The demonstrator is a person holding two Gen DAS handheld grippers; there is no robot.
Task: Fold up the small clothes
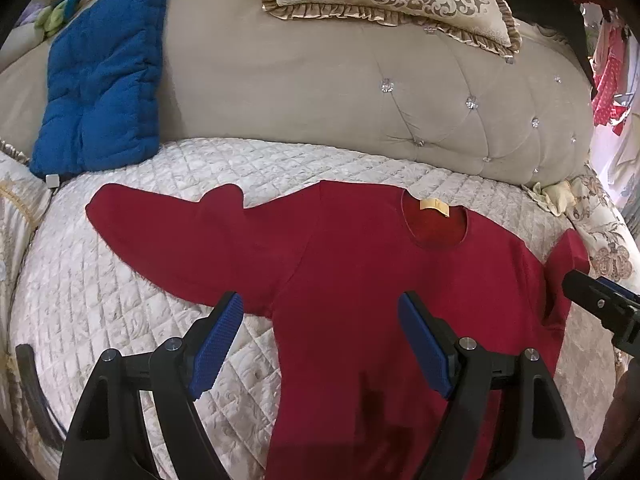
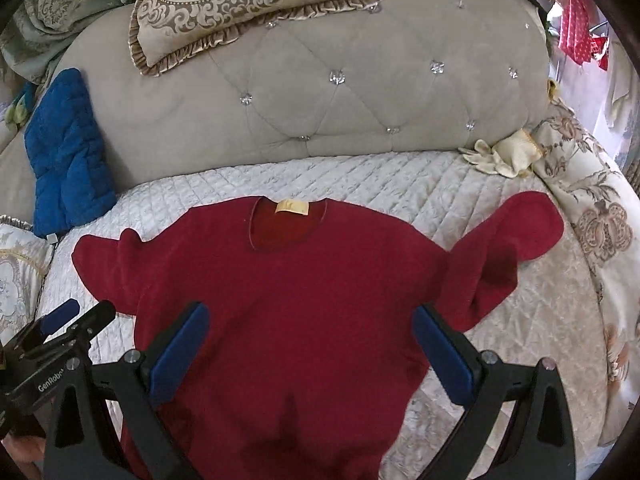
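Both tools are hovering spread apart over the bed (image 1: 120, 280): left tool (image 1: 320, 332) above the red sweater (image 1: 360, 272), which is lying flat on the quilt, neck toward the headboard (image 2: 320, 100), right tool (image 2: 310, 346) gaping over its chest, gripping nothing.

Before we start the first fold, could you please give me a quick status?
Left gripper open, right gripper open, both empty. Red sweater spread on quilt, unfolded. Nothing blocking.
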